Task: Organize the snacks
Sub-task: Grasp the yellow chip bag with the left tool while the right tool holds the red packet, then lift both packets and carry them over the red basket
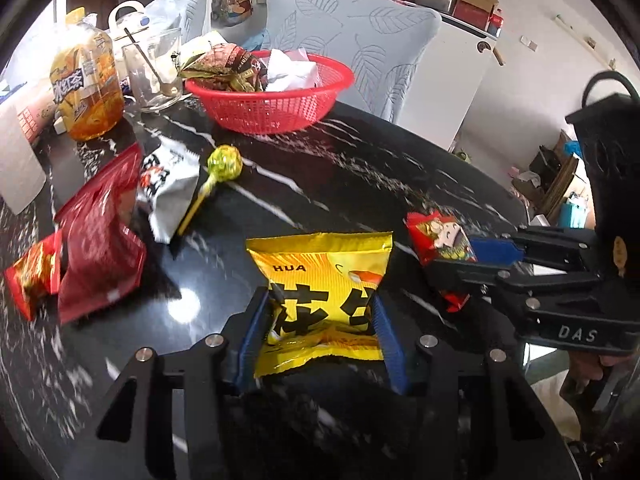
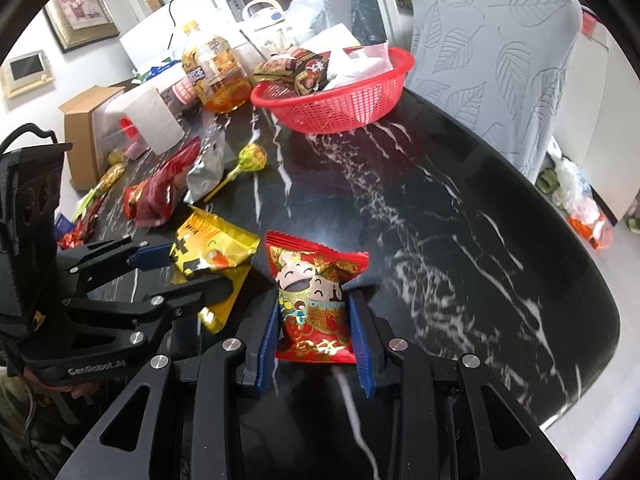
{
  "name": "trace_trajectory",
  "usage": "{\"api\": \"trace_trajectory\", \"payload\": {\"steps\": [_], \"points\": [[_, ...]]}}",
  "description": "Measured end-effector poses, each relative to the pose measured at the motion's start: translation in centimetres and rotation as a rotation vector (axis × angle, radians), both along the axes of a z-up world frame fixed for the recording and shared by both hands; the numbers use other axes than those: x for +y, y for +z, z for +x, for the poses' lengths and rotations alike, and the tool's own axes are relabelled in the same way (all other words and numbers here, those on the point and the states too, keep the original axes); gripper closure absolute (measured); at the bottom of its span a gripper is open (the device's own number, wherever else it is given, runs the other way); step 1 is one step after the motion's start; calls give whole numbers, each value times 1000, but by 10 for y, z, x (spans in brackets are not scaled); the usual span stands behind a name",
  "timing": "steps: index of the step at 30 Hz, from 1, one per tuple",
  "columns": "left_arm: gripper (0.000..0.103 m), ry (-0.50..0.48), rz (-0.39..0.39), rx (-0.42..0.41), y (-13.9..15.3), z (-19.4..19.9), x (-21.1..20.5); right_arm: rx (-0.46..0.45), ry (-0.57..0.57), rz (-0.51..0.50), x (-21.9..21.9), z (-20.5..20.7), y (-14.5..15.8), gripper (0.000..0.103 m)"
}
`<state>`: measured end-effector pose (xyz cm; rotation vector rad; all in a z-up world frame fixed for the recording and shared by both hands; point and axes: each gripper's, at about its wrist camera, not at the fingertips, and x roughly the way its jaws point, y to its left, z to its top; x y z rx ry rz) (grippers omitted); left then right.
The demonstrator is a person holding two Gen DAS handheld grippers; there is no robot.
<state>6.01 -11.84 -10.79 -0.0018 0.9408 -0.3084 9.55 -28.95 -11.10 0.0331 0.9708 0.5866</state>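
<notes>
My left gripper [image 1: 320,320] is shut on a yellow snack bag [image 1: 324,280] and holds it above the black marble table [image 1: 344,184]. My right gripper [image 2: 314,320] is shut on a red snack packet with cartoon faces [image 2: 316,280]. Each gripper shows in the other view: the right one [image 1: 472,264] with the red packet [image 1: 436,240], the left one [image 2: 184,268] with the yellow bag [image 2: 212,248]. A red mesh basket [image 1: 276,108] holding several snacks stands at the far side, and shows in the right wrist view too [image 2: 340,108].
Loose on the table at the left lie a dark red bag [image 1: 100,236], a white bag [image 1: 172,188], a small orange-red packet [image 1: 34,276] and a green lollipop [image 1: 224,164]. An iced tea bottle [image 1: 86,88] and a glass mug [image 1: 156,72] stand behind them. A leaf-patterned chair [image 1: 352,40] is beyond the basket.
</notes>
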Motion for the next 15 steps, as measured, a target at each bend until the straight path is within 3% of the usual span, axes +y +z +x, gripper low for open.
{"api": "trace_trajectory", "payload": {"steps": [10, 15], "points": [[53, 9, 30, 24, 0, -27, 6, -6, 51, -58, 12, -36, 3, 70], [52, 44, -8, 20, -4, -24, 10, -5, 46, -54, 15, -40, 2, 67]]}}
